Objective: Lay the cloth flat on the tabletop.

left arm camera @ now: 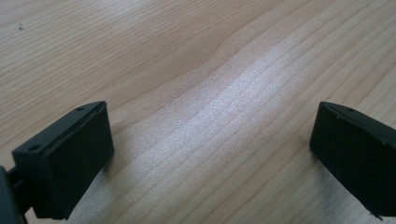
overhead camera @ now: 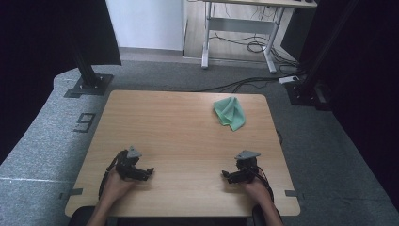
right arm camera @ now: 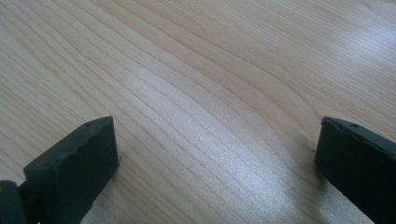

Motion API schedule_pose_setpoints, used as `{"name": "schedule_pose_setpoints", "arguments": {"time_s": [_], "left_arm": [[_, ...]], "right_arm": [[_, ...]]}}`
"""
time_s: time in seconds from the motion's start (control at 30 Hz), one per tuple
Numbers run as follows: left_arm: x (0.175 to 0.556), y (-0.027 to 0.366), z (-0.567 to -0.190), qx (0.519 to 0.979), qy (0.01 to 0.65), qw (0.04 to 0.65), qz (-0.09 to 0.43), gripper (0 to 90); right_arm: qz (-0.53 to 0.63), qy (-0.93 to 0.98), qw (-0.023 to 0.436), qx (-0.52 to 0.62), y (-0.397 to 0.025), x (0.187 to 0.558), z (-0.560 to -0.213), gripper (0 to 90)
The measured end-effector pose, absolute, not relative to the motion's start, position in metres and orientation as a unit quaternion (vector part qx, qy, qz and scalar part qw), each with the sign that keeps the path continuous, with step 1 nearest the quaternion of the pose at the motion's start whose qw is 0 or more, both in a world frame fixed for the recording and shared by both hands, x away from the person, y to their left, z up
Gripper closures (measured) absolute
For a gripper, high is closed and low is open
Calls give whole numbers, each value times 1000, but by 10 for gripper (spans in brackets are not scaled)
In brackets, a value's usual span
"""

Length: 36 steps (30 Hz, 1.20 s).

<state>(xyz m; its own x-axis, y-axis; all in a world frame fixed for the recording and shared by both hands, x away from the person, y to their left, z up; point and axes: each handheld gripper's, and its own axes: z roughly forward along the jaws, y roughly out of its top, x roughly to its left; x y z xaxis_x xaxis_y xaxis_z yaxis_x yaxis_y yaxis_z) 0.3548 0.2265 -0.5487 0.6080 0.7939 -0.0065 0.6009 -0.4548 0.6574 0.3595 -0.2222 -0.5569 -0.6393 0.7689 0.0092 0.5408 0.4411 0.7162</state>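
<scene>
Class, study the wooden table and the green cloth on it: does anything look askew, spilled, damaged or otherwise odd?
Nothing is spilled or damaged. The green cloth lies loosely folded and skewed to the table edges, near the far right corner. Both claws, left and right, rest open near the front edge, far from it.

A light wooden table [overhead camera: 179, 127] is standing on grey carpet [overhead camera: 42, 141], which is bearing a black number nine [overhead camera: 84, 122] at the left. Far behind, a white-legged desk [overhead camera: 240, 28] is standing over tangled cables [overhead camera: 249, 44], and black posts [overhead camera: 87, 66] are rising at both sides.
</scene>
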Motion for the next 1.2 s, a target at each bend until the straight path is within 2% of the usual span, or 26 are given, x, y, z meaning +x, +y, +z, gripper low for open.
{"name": "schedule_pose_setpoints", "arguments": {"time_s": [1.03, 1.2], "left_arm": [[356, 228, -549, 826, 439, 314, 162, 0], [356, 227, -549, 826, 439, 313, 162, 0]], "right_arm": [[355, 834, 160, 391, -222, 361, -557, 0], [350, 836, 156, 393, -223, 363, -554, 45]]}}
